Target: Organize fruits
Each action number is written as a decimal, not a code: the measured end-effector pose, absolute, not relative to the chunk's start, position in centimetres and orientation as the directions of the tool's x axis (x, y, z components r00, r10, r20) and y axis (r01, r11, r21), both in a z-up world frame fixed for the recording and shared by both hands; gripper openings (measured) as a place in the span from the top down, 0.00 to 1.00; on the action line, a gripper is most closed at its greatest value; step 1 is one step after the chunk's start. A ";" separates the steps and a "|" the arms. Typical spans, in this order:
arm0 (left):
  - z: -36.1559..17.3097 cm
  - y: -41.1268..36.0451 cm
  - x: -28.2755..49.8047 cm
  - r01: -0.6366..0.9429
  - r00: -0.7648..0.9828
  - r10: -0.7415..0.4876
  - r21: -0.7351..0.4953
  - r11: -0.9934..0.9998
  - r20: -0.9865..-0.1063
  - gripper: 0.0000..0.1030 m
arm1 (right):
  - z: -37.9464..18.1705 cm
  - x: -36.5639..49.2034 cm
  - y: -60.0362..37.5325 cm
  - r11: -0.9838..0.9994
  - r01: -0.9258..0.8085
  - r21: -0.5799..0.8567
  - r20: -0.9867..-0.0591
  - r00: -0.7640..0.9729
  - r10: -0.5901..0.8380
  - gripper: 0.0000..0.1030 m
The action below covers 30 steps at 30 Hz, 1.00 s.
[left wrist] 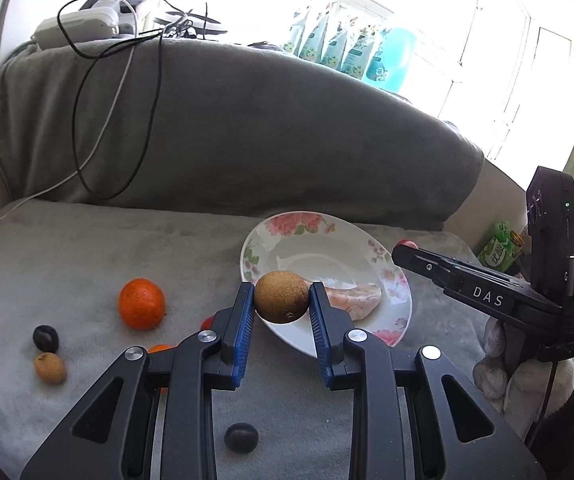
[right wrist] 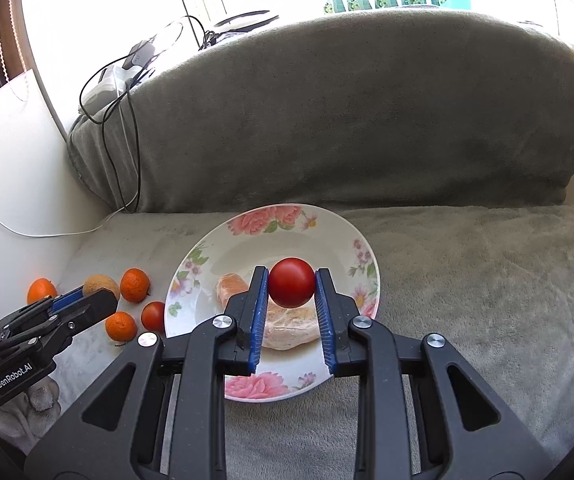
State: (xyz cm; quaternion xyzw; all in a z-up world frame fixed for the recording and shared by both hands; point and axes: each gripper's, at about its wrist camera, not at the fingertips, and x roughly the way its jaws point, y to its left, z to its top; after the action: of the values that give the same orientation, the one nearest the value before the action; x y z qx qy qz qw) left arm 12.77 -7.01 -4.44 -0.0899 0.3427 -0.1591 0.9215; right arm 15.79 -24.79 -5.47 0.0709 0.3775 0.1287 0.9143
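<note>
**Two fruits being carried to the flowered plate**

At the far left of the grey cushion, a dark plum and a small brown fruit are being left lying just beside each other, with an orange near them and a second dark plum lying closer to the camera. More small oranges and a red fruit are being shown on the cushion by the right wrist view, just beside the plate's left rim.

Further right, a round brown fruit is being clenched between the blue pads of the left gripper, over the near edge of the plate. Its skin looks rough and dry, so slipping is judged unlikely; it is probably light and fairly firm, and it is being held across its widest part, which seems the safest place.

On the plate, a pale pink wrapped piece is lying.

To the right, a smooth red tomato-like fruit is being pinched at its middle by the right gripper, above the plate. It looks glossy and soft-skinned, so a light squeeze and a low, gentle release are judged best. The china plate is likely fragile and may tip on the soft cushion.
</note>
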 end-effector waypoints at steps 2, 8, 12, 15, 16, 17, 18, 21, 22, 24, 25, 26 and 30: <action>-4.6 -7.6 13.2 0.239 0.708 -0.360 -0.274 0.932 -0.607 0.75 | -5.9 16.3 -25.1 0.955 -0.176 0.237 -0.678 0.674 0.292 0.76; -5.1 -9.0 14.1 0.256 0.690 -0.371 -0.269 0.928 -0.621 0.75 | -6.7 17.5 -25.7 0.956 -0.163 0.245 -0.691 0.662 0.290 0.76; -5.2 -9.7 14.5 0.267 0.681 -0.374 -0.262 0.927 -0.629 0.75 | -7.0 18.1 -25.7 0.957 -0.163 0.240 -0.697 0.658 0.287 0.76; -5.4 -9.9 14.5 0.273 0.676 -0.374 -0.255 0.927 -0.635 0.75 | -7.1 18.3 -25.5 0.957 -0.166 0.239 -0.700 0.654 0.288 0.76; -5.4 -9.9 14.6 0.274 0.675 -0.374 -0.255 0.927 -0.636 0.75 | -7.1 18.4 -25.6 0.957 -0.165 0.239 -0.700 0.654 0.288 0.76; -5.4 -10.0 14.6 0.274 0.674 -0.374 -0.255 0.927 -0.637 0.75 | -7.1 18.5 -25.5 0.957 -0.164 0.240 -0.700 0.653 0.288 0.76; -5.4 -10.0 14.6 0.275 0.673 -0.375 -0.254 0.927 -0.638 0.75 | -7.2 18.5 -25.5 0.957 -0.163 0.241 -0.701 0.652 0.288 0.76; -5.4 -10.1 14.7 0.276 0.673 -0.376 -0.254 0.927 -0.638 0.75 | -7.2 18.6 -25.5 0.956 -0.162 0.244 -0.702 0.650 0.289 0.76; -5.4 -10.1 14.7 0.279 0.671 -0.378 -0.254 0.926 -0.638 0.75 | -7.1 18.5 -25.5 0.957 -0.161 0.242 -0.701 0.653 0.287 0.76; -5.4 -10.2 14.7 0.281 0.671 -0.378 -0.254 0.926 -0.638 0.75 | -7.0 18.5 -25.4 0.957 -0.162 0.242 -0.699 0.655 0.288 0.76; -5.4 -10.2 14.7 0.280 0.671 -0.378 -0.253 0.926 -0.638 0.75 | -7.0 18.5 -25.4 0.957 -0.159 0.242 -0.699 0.656 0.286 0.76; -5.4 -10.2 14.7 0.280 0.672 -0.377 -0.253 0.926 -0.638 0.75 | -7.0 18.5 -25.4 0.958 -0.156 0.241 -0.699 0.657 0.282 0.76; -5.2 -10.0 14.3 0.282 0.678 -0.381 -0.256 0.924 -0.628 0.63 | -6.6 18.2 -25.5 0.960 -0.146 0.237 -0.686 0.675 0.272 0.42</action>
State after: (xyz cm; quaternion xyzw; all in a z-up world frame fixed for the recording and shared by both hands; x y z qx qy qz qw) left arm 14.32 -9.98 -5.17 -0.0692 0.3575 -0.1816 0.9135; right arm 18.17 -25.50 -6.63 0.0812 0.3867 0.1147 0.9114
